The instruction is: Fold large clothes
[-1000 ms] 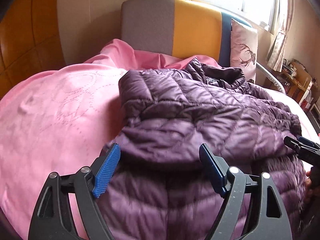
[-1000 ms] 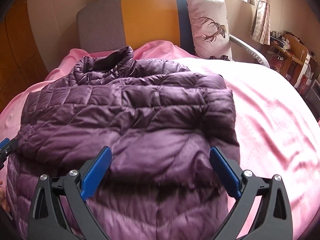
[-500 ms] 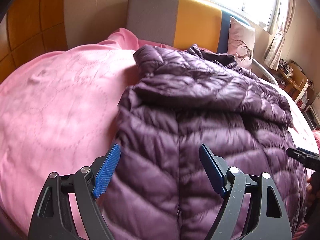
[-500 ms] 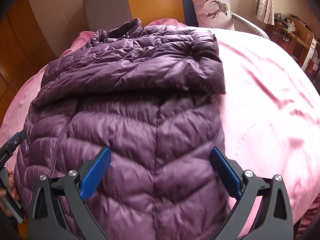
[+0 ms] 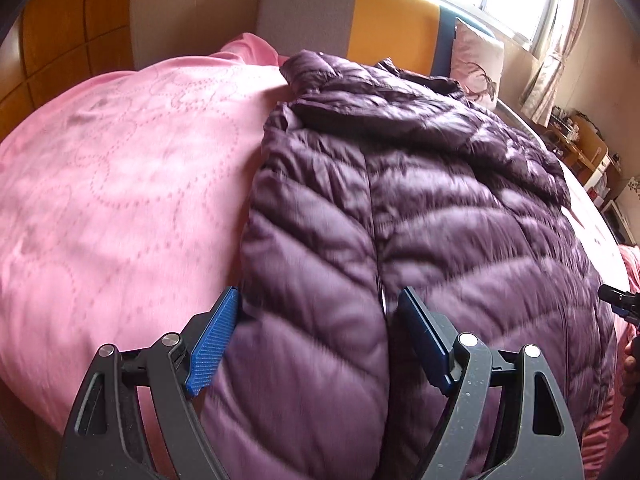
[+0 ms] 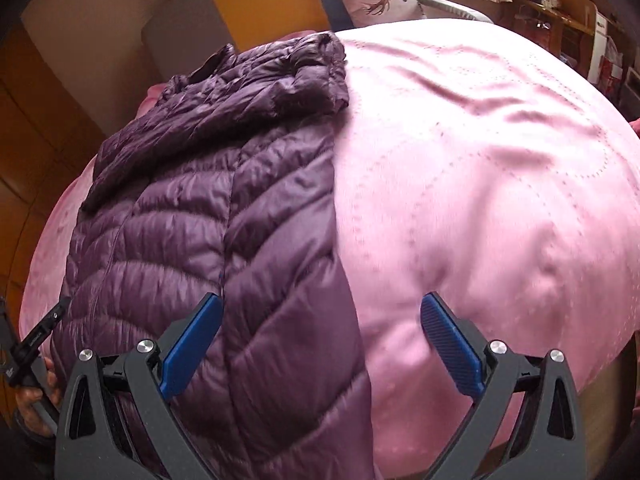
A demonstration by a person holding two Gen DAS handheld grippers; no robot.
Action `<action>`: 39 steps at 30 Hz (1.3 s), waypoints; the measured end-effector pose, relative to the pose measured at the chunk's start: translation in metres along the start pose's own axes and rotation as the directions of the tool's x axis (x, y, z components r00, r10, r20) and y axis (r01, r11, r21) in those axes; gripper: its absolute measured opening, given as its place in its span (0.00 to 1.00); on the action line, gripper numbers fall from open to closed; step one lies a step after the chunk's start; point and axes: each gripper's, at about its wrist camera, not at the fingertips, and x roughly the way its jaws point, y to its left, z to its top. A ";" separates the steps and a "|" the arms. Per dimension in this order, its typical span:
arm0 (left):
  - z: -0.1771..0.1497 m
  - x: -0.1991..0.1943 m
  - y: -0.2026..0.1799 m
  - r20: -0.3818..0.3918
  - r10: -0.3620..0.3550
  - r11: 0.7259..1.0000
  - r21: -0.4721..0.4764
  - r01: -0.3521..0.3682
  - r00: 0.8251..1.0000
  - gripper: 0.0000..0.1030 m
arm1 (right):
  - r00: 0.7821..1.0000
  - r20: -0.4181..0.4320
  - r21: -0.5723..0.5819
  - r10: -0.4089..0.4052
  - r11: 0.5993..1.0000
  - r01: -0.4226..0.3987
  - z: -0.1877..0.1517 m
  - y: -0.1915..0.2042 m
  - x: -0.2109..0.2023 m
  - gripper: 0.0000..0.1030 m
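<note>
A purple quilted down jacket [image 5: 420, 208] lies flat on the pink bedspread [image 5: 120, 184], collar toward the headboard, with both sleeves folded across its upper part. My left gripper [image 5: 320, 340] is open and empty, above the jacket's lower left side, near its left edge. My right gripper [image 6: 320, 340] is open and empty, above the jacket's [image 6: 208, 208] lower right edge, with one finger over the jacket and the other over the bedspread [image 6: 480, 160]. Each gripper shows at the edge of the other's view.
A grey, orange and blue headboard [image 5: 360, 16] stands at the far end with a deer-print pillow [image 5: 476, 60] against it. A wooden wall [image 5: 60, 40] runs on the left. Cluttered shelves [image 6: 560, 12] stand to the right of the bed.
Both grippers have pulled back from the folded sleeves toward the jacket's bottom hem and spread apart to its sides. The jacket has not moved. Both stay open.
</note>
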 end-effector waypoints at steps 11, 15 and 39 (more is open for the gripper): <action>-0.072 -0.043 0.035 -0.132 -0.165 0.986 -0.042 0.161 0.977 0.78 | 0.976 -0.157 0.031 0.150 0.989 -0.147 -0.072 -0.019 -0.013 0.91; -0.093 -0.039 0.047 -0.178 -0.239 0.967 -0.134 0.217 0.955 0.78 | 0.961 -0.191 0.073 0.201 0.979 -0.190 -0.091 -0.023 -0.011 0.74; -0.018 -0.095 0.050 0.012 -0.550 0.822 -0.170 0.543 0.835 0.11 | 0.906 -0.011 0.017 0.424 0.906 -0.423 -0.038 0.021 -0.071 0.19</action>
